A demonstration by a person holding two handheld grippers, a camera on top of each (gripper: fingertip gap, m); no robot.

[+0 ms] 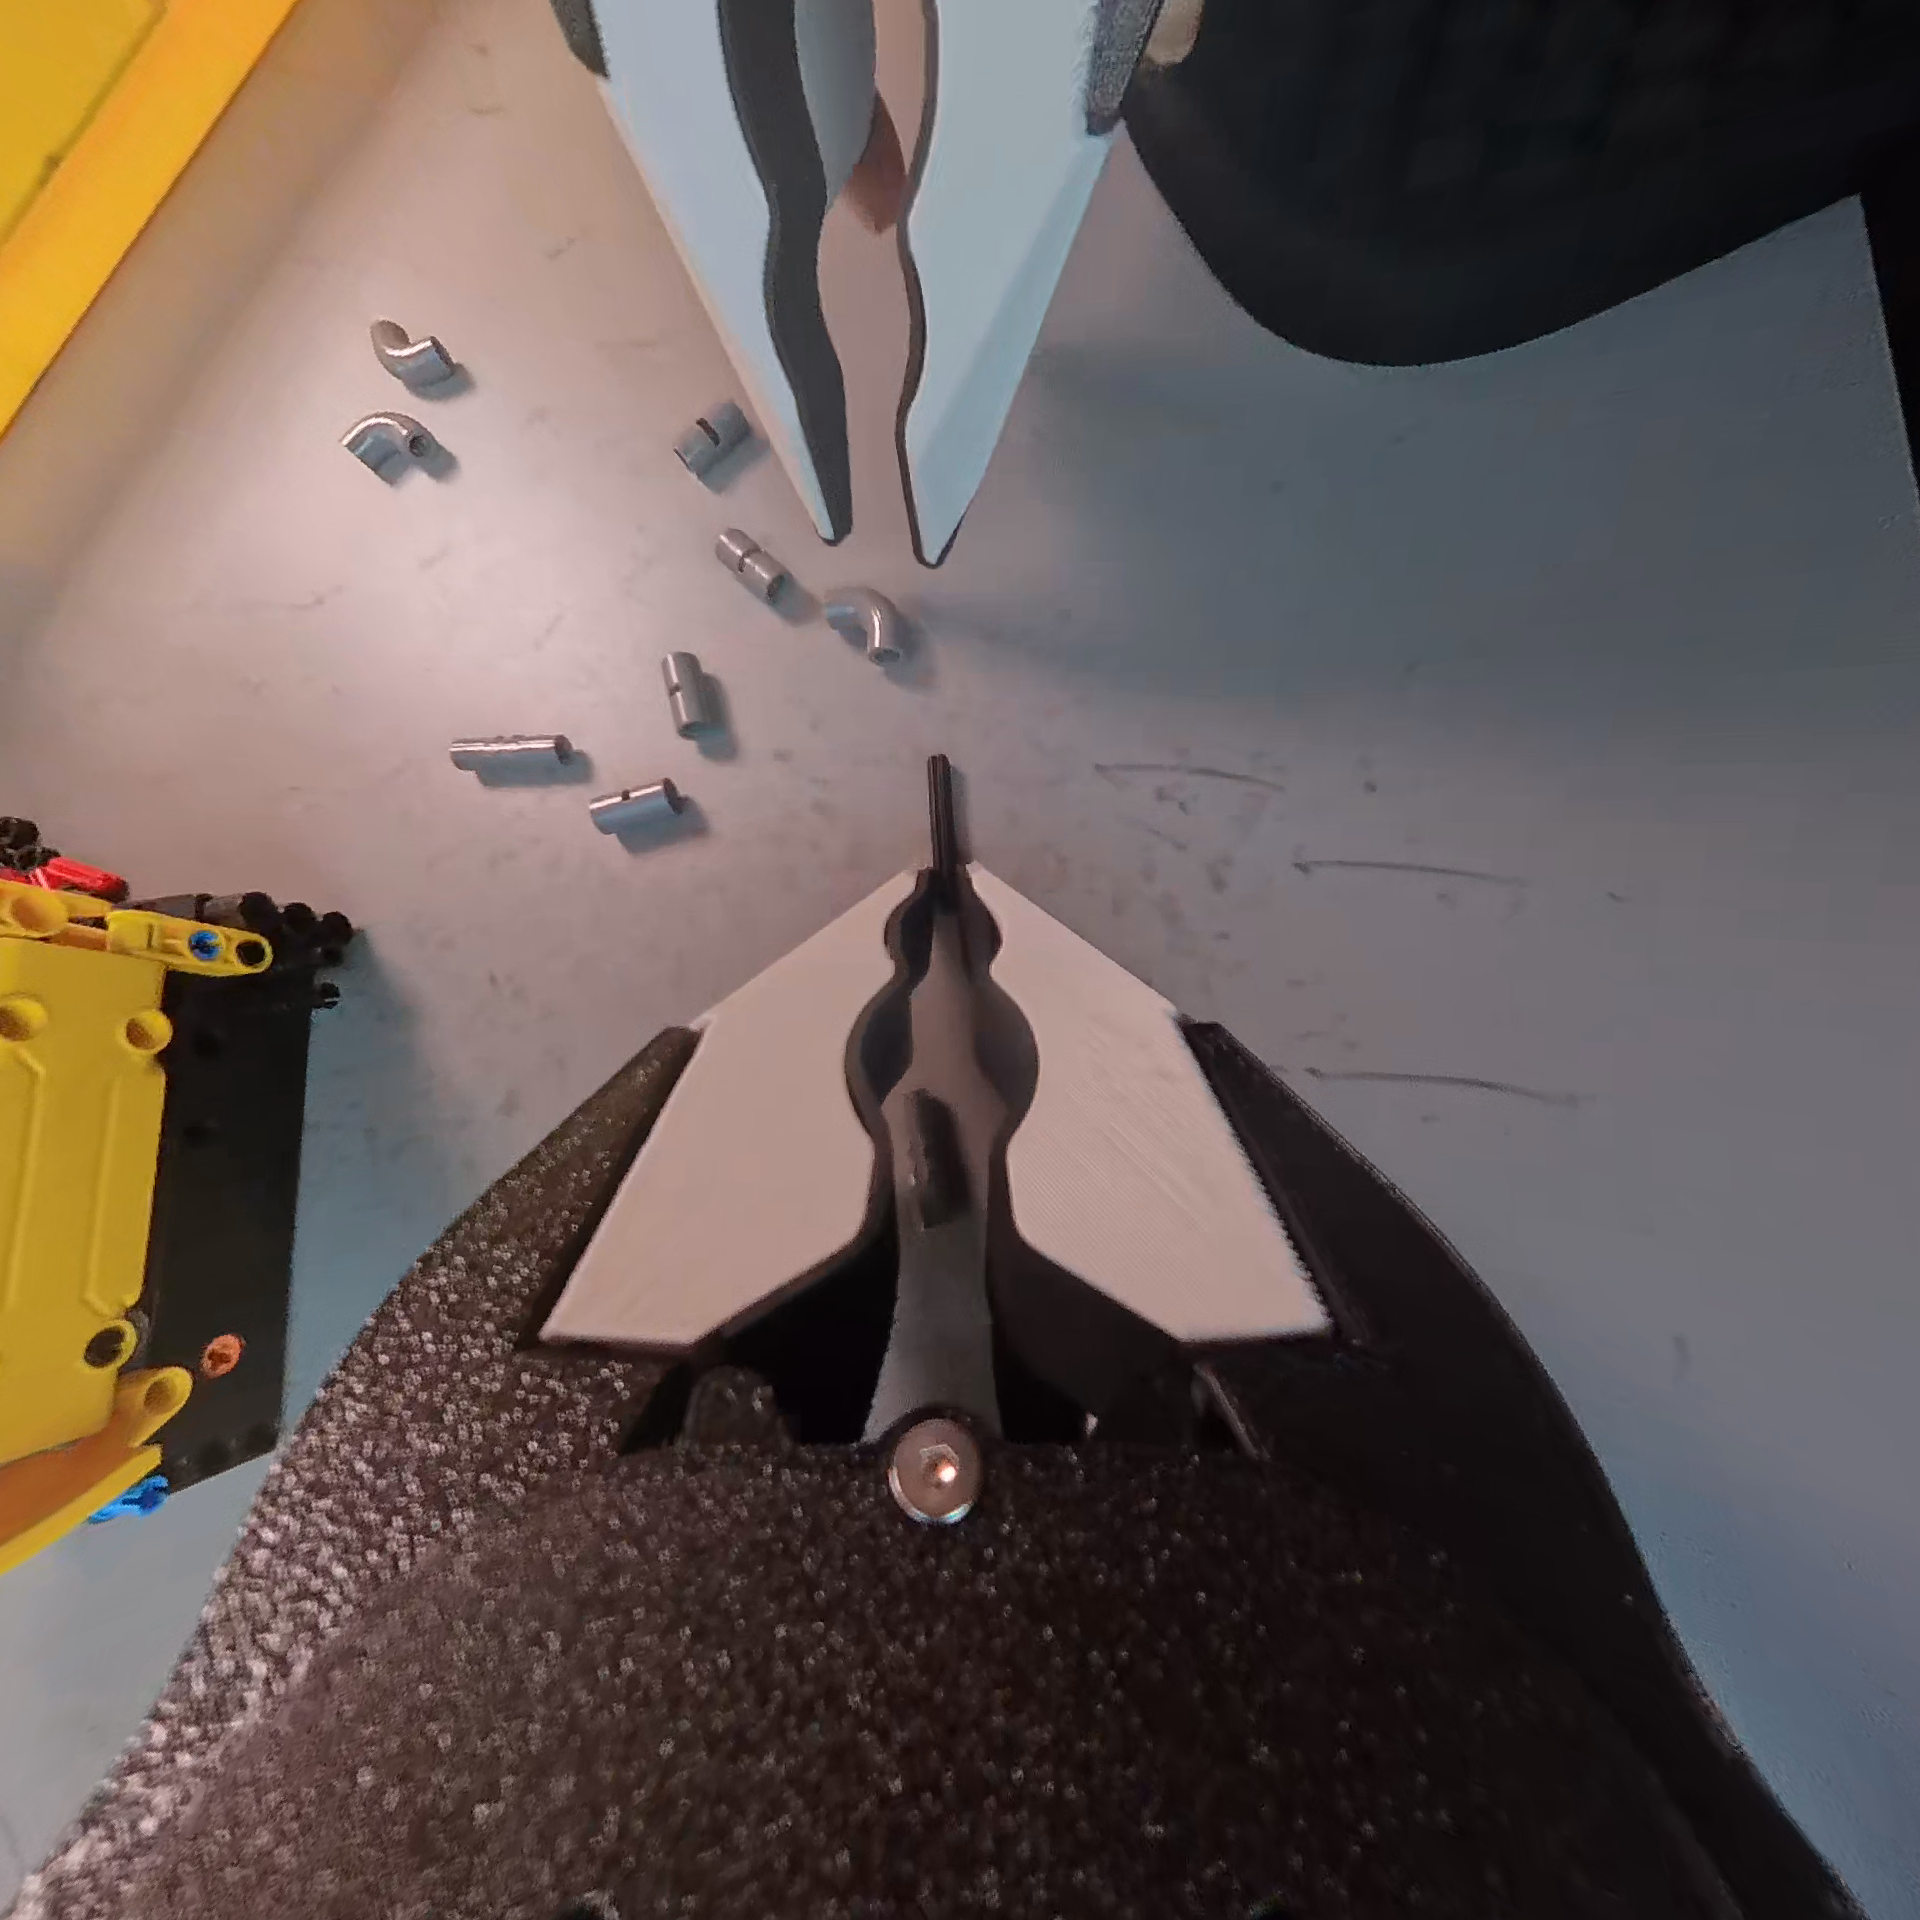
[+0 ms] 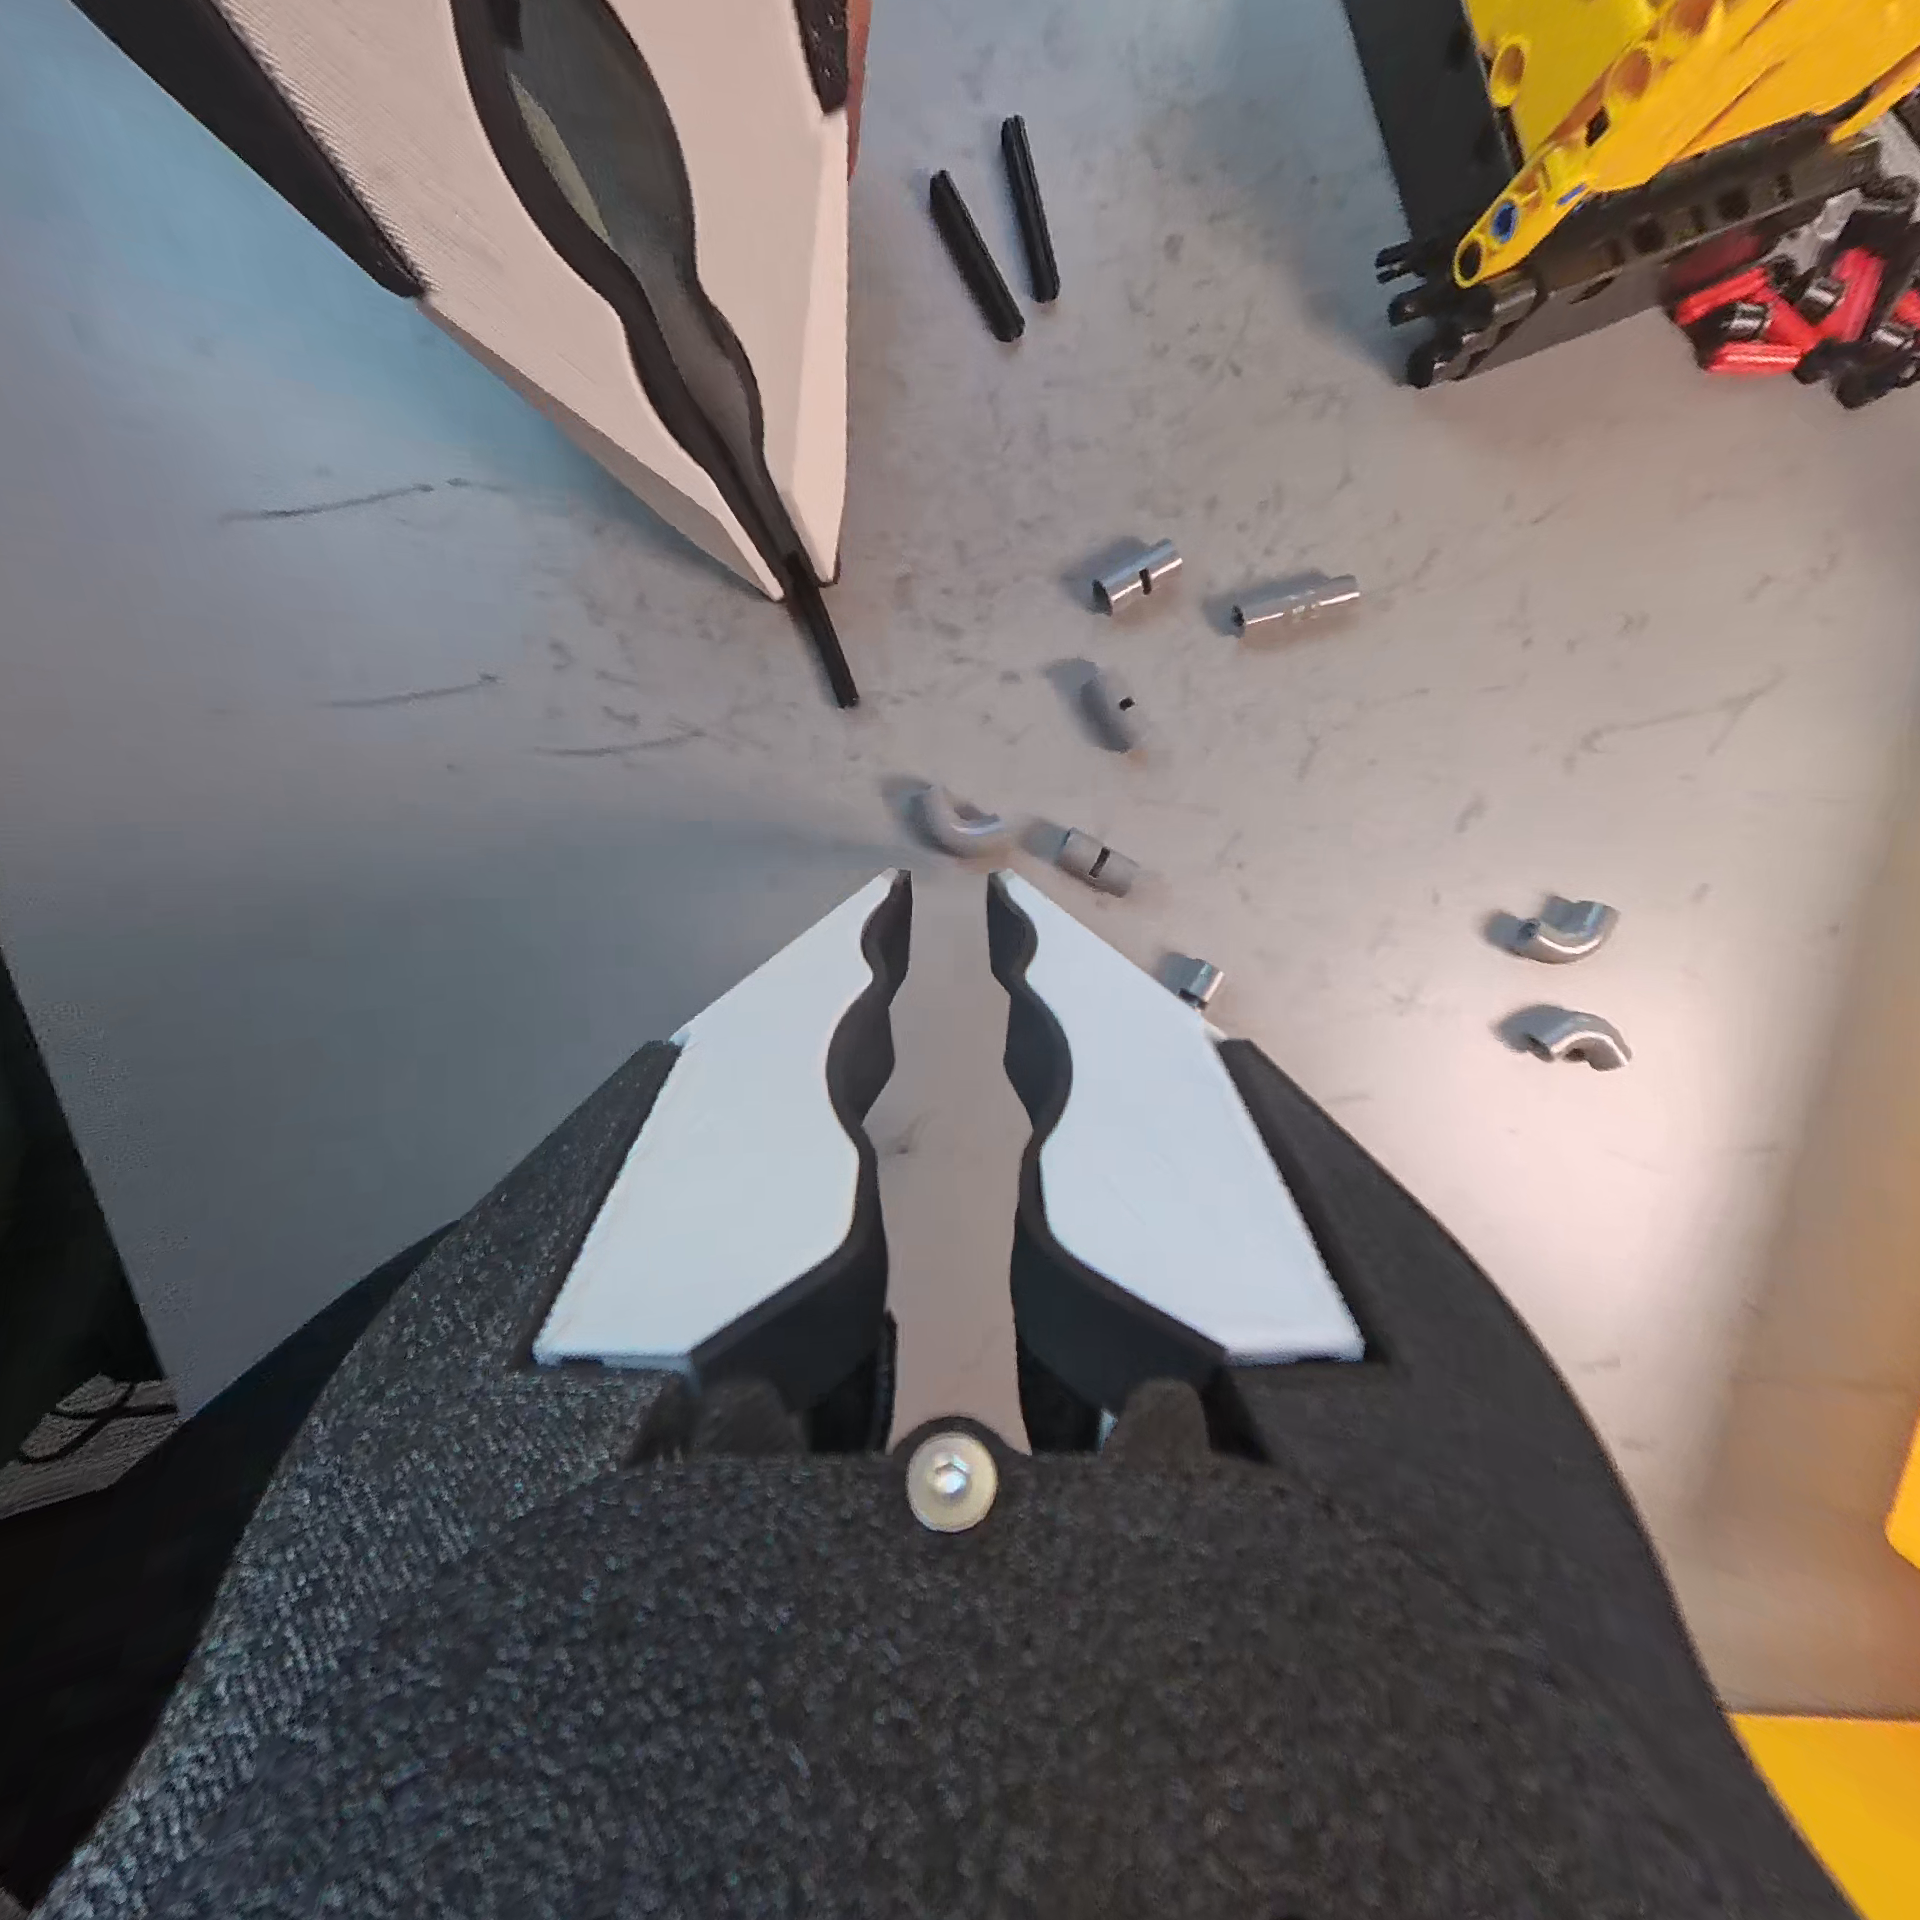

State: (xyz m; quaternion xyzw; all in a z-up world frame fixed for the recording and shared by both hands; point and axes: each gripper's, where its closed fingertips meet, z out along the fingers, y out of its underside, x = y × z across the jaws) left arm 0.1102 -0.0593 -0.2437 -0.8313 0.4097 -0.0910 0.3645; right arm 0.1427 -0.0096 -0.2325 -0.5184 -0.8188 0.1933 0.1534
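The left gripper [image 1: 940, 868] has its jaws pressed together on a thin black ribbed plastic axle rod [image 1: 941, 816], which sticks out past the tips above the scuffed grey tabletop [image 1: 1455, 644]. Facing it, the right gripper [image 2: 943, 878] hangs with its jaws slightly apart and nothing between them, its tips just short of a small grey curved elbow connector [image 2: 956, 826].

To the right of the held rod in the left wrist view, the table lies bare apart from dark scuff lines; a dark rounded shape fills the upper right corner.

On the other side, small grey plastic sleeves [image 1: 690, 694] and elbows lie scattered, near one another but apart; 1 short sleeve [image 1: 713, 438] sits just beside the right gripper's finger. In the right wrist view, 2 loose black axle rods [image 2: 1003, 234] lie side by side beyond the left gripper. Farther out stands a yellow and black brick-built model [image 1: 114, 1174], with red and black pins [image 2: 1808, 312] heaped against it. A yellow edge [image 1: 94, 156] borders the table's far corner.
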